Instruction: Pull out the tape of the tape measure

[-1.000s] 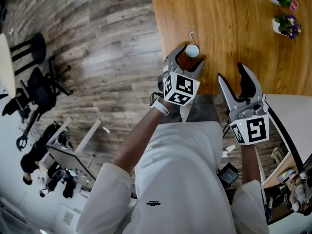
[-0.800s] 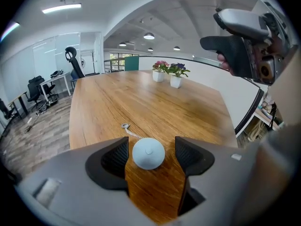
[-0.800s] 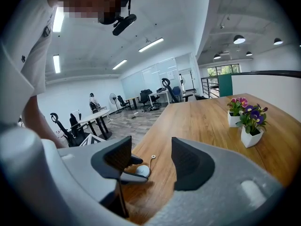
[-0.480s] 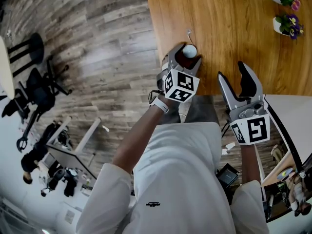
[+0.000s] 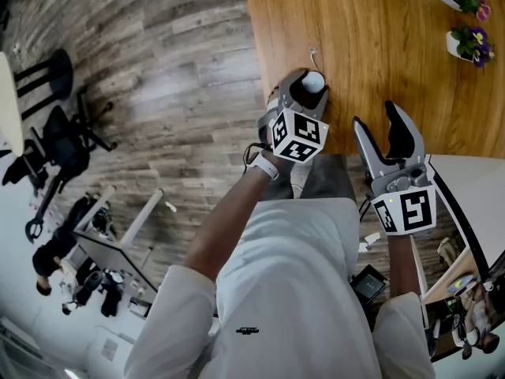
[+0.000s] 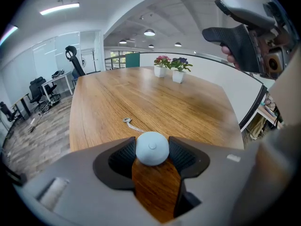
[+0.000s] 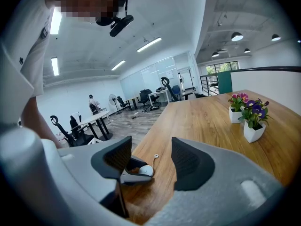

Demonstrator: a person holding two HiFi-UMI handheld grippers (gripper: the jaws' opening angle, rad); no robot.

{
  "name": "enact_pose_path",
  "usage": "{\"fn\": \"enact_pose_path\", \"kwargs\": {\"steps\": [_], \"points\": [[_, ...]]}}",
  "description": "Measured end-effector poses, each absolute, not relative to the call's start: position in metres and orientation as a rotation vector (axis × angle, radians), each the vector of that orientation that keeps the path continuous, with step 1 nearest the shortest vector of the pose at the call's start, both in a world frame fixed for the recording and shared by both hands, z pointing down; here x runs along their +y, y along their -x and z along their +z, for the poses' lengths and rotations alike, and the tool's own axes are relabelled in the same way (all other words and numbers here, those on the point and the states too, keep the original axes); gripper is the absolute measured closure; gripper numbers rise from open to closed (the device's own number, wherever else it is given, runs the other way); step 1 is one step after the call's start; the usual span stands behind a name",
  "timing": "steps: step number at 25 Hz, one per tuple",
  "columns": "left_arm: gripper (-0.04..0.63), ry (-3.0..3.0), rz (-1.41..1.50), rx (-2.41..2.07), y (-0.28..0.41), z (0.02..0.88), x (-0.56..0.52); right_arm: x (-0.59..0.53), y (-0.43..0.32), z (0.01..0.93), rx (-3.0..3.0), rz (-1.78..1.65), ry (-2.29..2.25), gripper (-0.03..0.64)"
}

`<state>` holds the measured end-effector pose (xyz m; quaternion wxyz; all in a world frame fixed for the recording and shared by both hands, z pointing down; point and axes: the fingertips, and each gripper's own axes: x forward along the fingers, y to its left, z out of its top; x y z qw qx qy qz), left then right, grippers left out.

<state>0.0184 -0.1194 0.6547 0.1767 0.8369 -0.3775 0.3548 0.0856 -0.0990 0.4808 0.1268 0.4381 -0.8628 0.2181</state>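
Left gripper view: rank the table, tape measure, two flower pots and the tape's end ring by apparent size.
1. table
2. tape measure, enlarged by nearness
3. pink-flower pot and purple-flower pot, alike
4. end ring

Person wears white short-sleeved shirt [image 5: 292, 290], white wristband [image 5: 263, 169]; grey left claw [image 5: 310, 87] and right claw [image 5: 375, 118] bear black ribbed pads [image 6: 181, 156] and white cubes [image 5: 300, 136] with black square markers.
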Motion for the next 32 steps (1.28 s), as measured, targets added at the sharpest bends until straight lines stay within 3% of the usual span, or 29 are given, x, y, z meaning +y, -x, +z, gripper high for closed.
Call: {"fn": "enact_pose_path", "kwargs": {"steps": [32], "points": [[0.354,-2.419,0.816,-1.075,0.019,0.577,-0.108,-0.107,-0.064,0.447,-2.550,0.543,-1.287,0.357]]}}
